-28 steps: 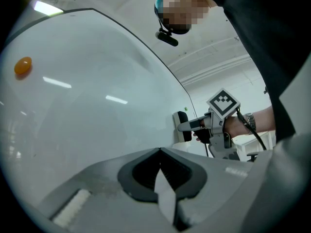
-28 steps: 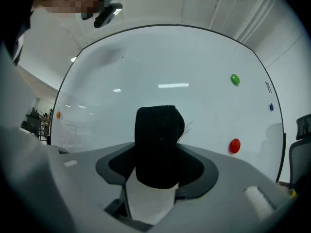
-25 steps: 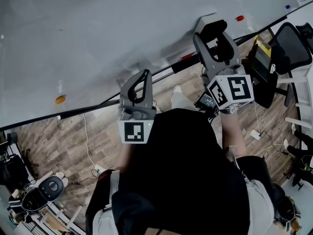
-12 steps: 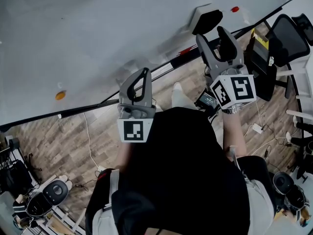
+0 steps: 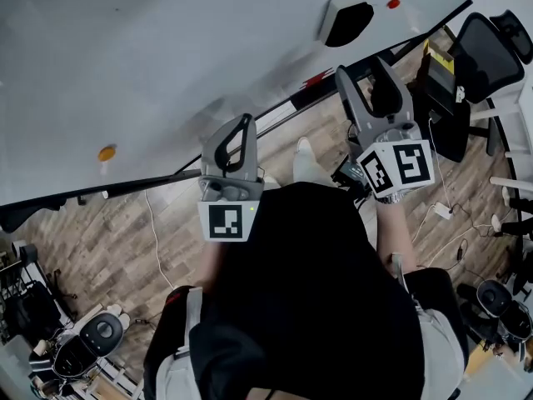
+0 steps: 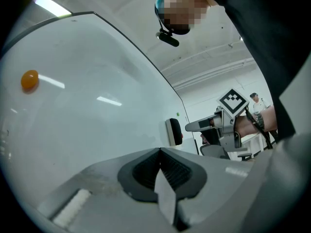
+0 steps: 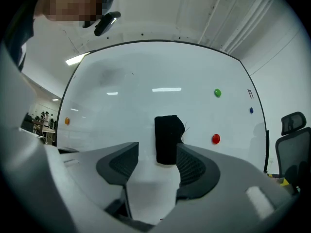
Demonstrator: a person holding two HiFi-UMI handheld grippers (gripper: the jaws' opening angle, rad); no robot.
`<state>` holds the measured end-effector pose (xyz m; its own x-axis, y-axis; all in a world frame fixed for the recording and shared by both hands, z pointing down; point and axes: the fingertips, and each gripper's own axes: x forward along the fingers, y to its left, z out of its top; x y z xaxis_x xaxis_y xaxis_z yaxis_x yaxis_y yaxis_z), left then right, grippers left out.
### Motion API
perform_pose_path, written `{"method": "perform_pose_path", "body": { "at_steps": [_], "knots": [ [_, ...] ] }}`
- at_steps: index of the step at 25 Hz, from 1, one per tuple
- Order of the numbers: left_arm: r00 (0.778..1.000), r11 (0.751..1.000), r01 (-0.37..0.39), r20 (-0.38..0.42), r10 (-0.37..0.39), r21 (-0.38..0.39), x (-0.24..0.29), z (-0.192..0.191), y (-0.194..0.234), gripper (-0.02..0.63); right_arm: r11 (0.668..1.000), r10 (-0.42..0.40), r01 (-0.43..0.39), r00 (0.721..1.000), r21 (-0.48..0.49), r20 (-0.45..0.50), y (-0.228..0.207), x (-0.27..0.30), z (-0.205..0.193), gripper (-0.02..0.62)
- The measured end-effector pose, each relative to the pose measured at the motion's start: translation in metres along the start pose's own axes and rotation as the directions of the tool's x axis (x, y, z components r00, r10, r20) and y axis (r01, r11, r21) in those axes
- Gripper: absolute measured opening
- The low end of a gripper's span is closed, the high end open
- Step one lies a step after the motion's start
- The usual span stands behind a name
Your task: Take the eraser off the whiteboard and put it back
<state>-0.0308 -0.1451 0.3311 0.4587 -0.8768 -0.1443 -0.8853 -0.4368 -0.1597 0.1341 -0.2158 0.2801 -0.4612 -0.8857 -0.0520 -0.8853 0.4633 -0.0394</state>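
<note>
The eraser (image 5: 346, 22), a white block with a black felt face, sticks on the whiteboard (image 5: 166, 48). In the right gripper view the eraser (image 7: 168, 139) stands upright on the board (image 7: 146, 106), just beyond the fingertips and apart from them. My right gripper (image 5: 367, 70) (image 7: 156, 165) points at it; its jaws are closing, with nothing between them. My left gripper (image 5: 241, 133) (image 6: 159, 152) is shut and empty, held to the left near the board's lower edge. From it I see the eraser (image 6: 174, 131) and the right gripper (image 6: 195, 126) off to the right.
Magnets dot the board: red (image 5: 392, 4) beside the eraser, orange (image 5: 107, 152) far left, green (image 7: 217, 93) and blue (image 7: 250, 110). A marker ledge (image 5: 283, 111) runs under the board. A black office chair (image 5: 487, 52) stands at the right. Cables lie on the wood floor (image 5: 108, 240).
The right gripper has drawn back from the eraser, which was between its jaws a second ago and now stays on the board. The left gripper has hardly moved.
</note>
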Motion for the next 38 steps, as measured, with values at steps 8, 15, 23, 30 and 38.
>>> {"method": "perform_pose_path", "body": {
  "at_steps": [8, 15, 23, 30, 38],
  "knots": [
    [1.0, 1.0, 0.004, 0.005, -0.004, 0.014, -0.011, 0.001, 0.008, 0.002, 0.999, 0.012, -0.011, 1.0, 0.048, -0.003, 0.027, -0.017, -0.018, 0.207],
    [1.0, 1.0, -0.003, 0.023, 0.003, 0.008, -0.021, 0.007, 0.015, 0.002, 0.996, 0.061, -0.06, 0.998, 0.065, -0.017, 0.057, -0.023, -0.03, 0.182],
    [0.999, 1.0, -0.009, 0.031, 0.009, 0.001, -0.029, 0.01, 0.015, 0.002, 0.989, 0.124, -0.122, 0.992, 0.077, -0.013, 0.095, -0.028, -0.036, 0.095],
    [1.0, 1.0, -0.01, 0.005, 0.01, 0.009, -0.036, 0.007, 0.013, 0.002, 0.986, 0.148, -0.146, 0.989, 0.084, -0.013, 0.114, -0.031, -0.041, 0.038],
    [1.0, 1.0, -0.015, 0.01, 0.015, 0.003, -0.042, 0.007, 0.011, 0.002, 0.987, 0.142, -0.141, 0.99, 0.08, -0.007, 0.118, -0.034, -0.041, 0.002]
  ]
}}
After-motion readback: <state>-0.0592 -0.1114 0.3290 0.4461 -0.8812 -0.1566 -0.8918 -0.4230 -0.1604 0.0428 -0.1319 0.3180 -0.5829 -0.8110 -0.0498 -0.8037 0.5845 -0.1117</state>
